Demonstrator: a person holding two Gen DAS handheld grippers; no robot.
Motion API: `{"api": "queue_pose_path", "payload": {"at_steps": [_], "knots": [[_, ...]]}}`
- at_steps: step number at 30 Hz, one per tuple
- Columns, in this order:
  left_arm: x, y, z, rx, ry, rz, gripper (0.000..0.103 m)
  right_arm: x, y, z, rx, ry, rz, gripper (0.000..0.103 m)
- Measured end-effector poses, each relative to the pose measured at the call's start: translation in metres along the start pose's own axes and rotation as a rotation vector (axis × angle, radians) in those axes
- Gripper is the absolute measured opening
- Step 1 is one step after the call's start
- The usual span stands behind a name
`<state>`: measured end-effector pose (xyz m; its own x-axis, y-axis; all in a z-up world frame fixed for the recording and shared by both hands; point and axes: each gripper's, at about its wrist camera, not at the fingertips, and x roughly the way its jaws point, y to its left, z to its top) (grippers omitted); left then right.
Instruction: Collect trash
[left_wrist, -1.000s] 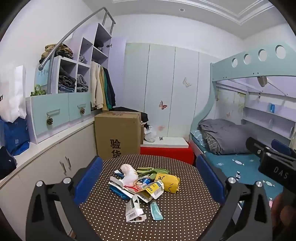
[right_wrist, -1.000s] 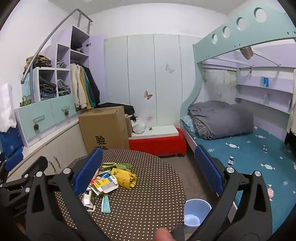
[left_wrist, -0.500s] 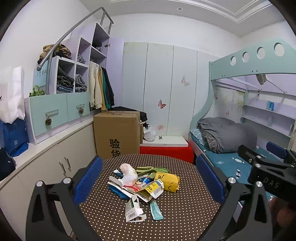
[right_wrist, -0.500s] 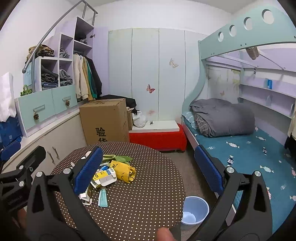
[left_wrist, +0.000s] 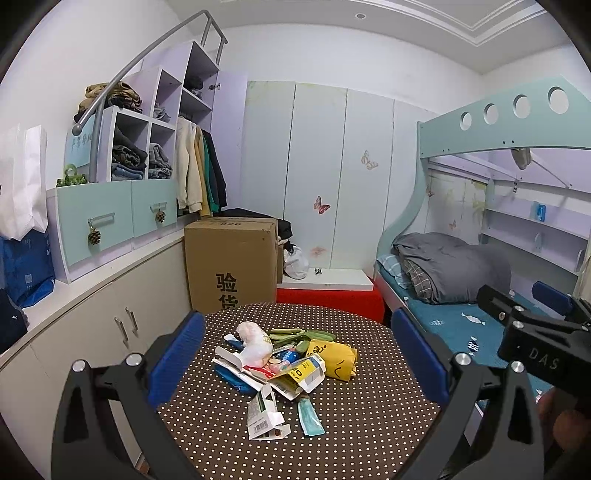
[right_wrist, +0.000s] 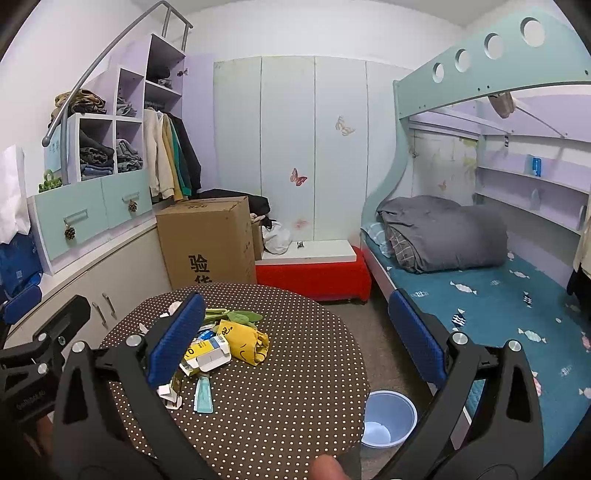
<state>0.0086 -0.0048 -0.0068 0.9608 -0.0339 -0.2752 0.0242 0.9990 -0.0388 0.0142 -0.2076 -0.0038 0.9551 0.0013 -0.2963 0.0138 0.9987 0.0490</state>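
On the round dotted table (left_wrist: 369, 424), a little left of its middle, lies the trash pile (left_wrist: 280, 363), and a pale blue bin (right_wrist: 388, 413) stands on the floor just off the table's near right edge. Both tongs hang above the near rim with nothing between their blue pads: the left gripper (left_wrist: 295, 354) is spread wide, and so is the right gripper (right_wrist: 291, 339).

The main risk, as I judge it, is the tangle. The pieces overlap, so closing on one could drag its neighbours across the cloth or tip them off the near edge. The flat teal sachet (left_wrist: 311, 416) lies flush on the cloth and may slip out of a pinch. The bin is low and partly tucked under the rim, so a light scrap let go from table height could drift past it onto the floor.

The pile itself is mixed: a crumpled white wad (left_wrist: 255, 341) at the far left, green strips (left_wrist: 303, 335) behind, a crumpled yellow bag (left_wrist: 336, 363) on the right, an opened yellow-and-white carton (left_wrist: 301, 376) in the middle, and a small white box (left_wrist: 264, 415) nearest, just beside the sachet.
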Motion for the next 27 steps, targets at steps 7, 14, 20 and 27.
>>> {"api": "queue_pose_path", "payload": {"at_steps": [7,14,20,27], "knots": [[0.001,0.001,-0.003,-0.001,0.003,-0.003,0.099,0.001,0.001,-0.001,-0.001,0.002,0.001,0.097],[0.007,0.007,-0.008,-0.004,0.019,0.001,0.099,0.008,0.006,-0.001,-0.015,0.016,0.005,0.097],[0.023,0.025,-0.022,-0.025,0.073,0.03,0.099,0.026,0.017,-0.006,-0.039,0.057,0.018,0.097],[0.051,0.06,-0.053,-0.06,0.169,0.098,0.099,0.073,0.033,-0.032,-0.074,0.185,0.061,0.097]]}}
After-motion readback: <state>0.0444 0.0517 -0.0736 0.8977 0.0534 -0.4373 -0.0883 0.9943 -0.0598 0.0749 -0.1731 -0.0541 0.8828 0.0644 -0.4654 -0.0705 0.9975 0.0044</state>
